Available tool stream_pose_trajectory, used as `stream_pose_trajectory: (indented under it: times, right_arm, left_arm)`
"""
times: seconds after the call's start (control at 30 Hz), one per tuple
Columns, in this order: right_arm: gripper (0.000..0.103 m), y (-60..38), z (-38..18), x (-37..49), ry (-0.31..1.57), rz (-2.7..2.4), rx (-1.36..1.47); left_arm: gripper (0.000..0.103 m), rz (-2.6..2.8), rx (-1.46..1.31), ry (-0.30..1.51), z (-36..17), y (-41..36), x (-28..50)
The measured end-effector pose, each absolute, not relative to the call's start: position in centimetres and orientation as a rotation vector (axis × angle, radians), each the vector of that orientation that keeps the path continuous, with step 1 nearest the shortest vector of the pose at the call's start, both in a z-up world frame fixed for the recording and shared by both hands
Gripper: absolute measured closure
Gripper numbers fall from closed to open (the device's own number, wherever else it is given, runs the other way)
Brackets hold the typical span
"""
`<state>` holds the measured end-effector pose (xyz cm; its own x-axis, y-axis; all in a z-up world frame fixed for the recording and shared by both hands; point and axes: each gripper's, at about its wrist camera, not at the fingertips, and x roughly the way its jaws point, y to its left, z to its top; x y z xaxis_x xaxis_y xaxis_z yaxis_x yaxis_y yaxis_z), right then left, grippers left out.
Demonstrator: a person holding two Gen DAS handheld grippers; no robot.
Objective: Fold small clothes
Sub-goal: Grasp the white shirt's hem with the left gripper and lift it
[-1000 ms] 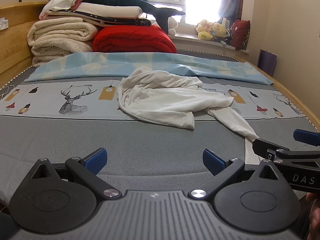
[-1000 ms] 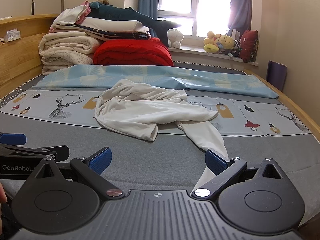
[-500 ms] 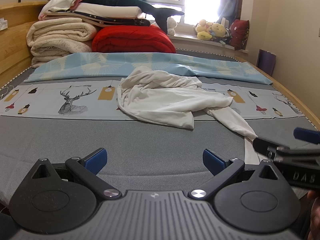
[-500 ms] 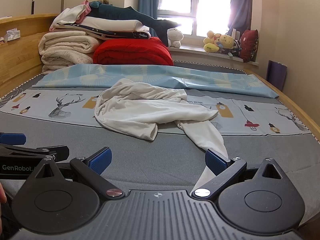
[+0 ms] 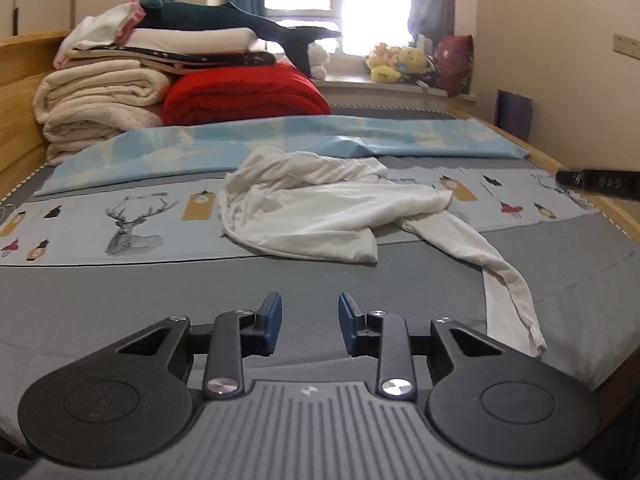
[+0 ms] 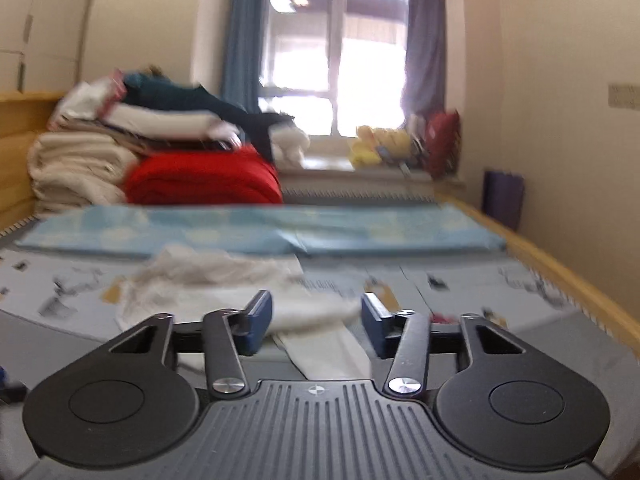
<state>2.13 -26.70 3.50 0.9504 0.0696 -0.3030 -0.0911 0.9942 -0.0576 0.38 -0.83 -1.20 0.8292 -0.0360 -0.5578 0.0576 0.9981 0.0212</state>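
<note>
A crumpled white garment lies on the bed's printed sheet, one long sleeve trailing toward the near right edge. My left gripper hovers over the grey cover in front of the garment, jaws partly closed with a narrow gap, holding nothing. My right gripper is raised above the sleeve, jaws a moderate width apart and empty; that view is blurred by motion. The garment lies just beyond it. Part of the right gripper shows at the left wrist view's right edge.
Folded beige blankets, a red quilt and a dark plush shark are piled at the bed's far end. A light blue sheet lies across the bed. A wooden bed rail runs along the right. Plush toys sit on the windowsill.
Both grippers have narrowed from wide open. My right gripper has lifted and moved forward over the sleeve. The left has shifted slightly. The garment has not moved.
</note>
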Motion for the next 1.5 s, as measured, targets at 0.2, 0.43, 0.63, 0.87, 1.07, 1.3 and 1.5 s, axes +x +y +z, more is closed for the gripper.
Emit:
stream_pose_trajectory:
  times: [0.2, 0.43, 0.63, 0.87, 1.07, 1.3, 1.5]
  right_arm:
    - [0.070, -28.3, 2.2, 3.6, 0.371, 0.141, -0.010]
    - [0.070, -27.8, 2.6, 5.9, 0.427, 0.166, -0.026]
    - [0.070, -29.3, 2.0, 8.3, 0.511, 0.120, 0.007]
    - [0.069, -31.9, 1.3, 10.1, 0.559, 0.084, 0.039]
    - [0.069, -33.0, 1.3, 11.1, 0.580, 0.059, 0.049]
    - [0.069, -32.3, 1.4, 11.4, 0.598, 0.056, 0.044]
    - [0.069, -30.9, 0.6, 10.7, 0.616, 0.060, 0.030]
  left_arm:
    - [0.084, -0.075, 0.058, 0.665, -2.3, -1.3, 3.6]
    - [0.084, -0.038, 0.075, 0.708, -5.1, -3.1, 12.0]
    - [0.082, -0.040, 0.044, 0.731, -8.5, -6.4, 20.2]
    - [0.042, -0.046, -0.023, 0.829, -12.4, -9.9, 28.7]
    - [0.101, -0.046, 0.008, 0.922, -14.3, -9.4, 31.0]
    - [0.102, -0.215, 0.078, 0.932, -10.0, -3.7, 24.2]
    - [0.102, -0.362, 0.226, 0.959, -7.0, 3.4, 15.5]
